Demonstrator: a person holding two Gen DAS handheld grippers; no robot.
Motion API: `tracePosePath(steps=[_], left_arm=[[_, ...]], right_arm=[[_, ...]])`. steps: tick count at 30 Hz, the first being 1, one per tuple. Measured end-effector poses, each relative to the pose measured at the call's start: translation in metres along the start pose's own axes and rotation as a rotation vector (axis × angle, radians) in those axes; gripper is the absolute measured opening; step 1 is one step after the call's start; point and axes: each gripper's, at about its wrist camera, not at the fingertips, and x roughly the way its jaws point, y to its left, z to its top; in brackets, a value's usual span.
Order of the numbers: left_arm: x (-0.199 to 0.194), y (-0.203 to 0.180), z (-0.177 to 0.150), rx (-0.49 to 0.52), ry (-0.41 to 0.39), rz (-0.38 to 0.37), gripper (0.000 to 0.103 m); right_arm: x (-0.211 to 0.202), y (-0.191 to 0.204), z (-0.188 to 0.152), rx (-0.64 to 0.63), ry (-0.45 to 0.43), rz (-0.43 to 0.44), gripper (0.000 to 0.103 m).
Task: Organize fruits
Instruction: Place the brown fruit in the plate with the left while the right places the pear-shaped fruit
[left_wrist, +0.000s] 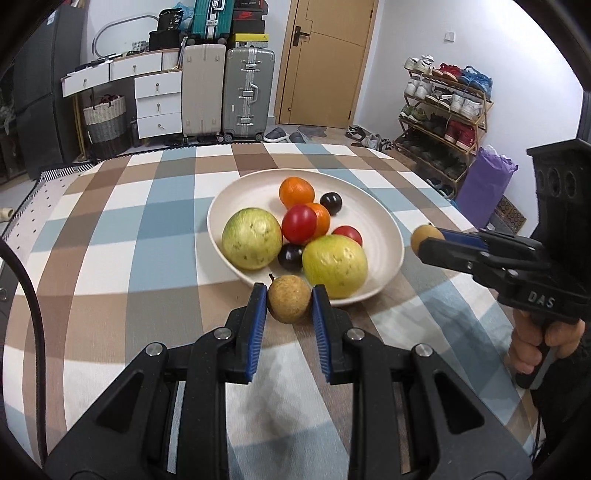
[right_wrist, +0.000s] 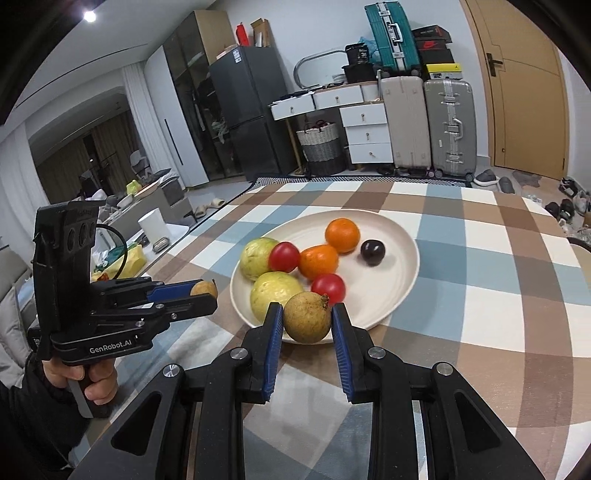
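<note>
A cream plate (left_wrist: 376, 221) (right_wrist: 399, 240) on the checked tablecloth holds two green guavas (left_wrist: 252, 238), two oranges (left_wrist: 296, 191), two red tomatoes (left_wrist: 299, 222) and two dark plums (left_wrist: 330, 203). My left gripper (left_wrist: 290, 301) is shut on a small brown fruit (left_wrist: 289, 299) just in front of the plate's near rim; it also shows in the right wrist view (right_wrist: 205, 288). My right gripper (right_wrist: 307, 321) is shut on another small brown fruit (right_wrist: 307, 317) at the plate's near edge; in the left wrist view that fruit (left_wrist: 424, 238) sits right of the plate.
The table (left_wrist: 110, 229) carries a blue, brown and white checked cloth. Beyond it stand suitcases (left_wrist: 248, 92), white drawers (left_wrist: 157, 103), a door (left_wrist: 325, 62) and a shoe rack (left_wrist: 443, 110). A person's hand (left_wrist: 546, 343) holds the right gripper's handle.
</note>
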Motion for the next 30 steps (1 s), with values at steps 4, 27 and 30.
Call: tracePosePath(steps=[4, 27, 30], left_arm=[[0.011, -0.001, 0.006, 0.004, 0.007, 0.003, 0.022], [0.057, 0.005, 0.031, 0.013, 0.026, 0.056, 0.022], [0.060, 0.007, 0.032, 0.000, 0.027, 0.053, 0.022]], right_arm=[[-0.001, -0.002, -0.001, 0.006, -0.003, -0.012, 0.028], [0.024, -0.024, 0.010, 0.075, 0.035, -0.089, 0.028], [0.028, -0.030, 0.013, 0.096, 0.030, -0.112, 0.028]])
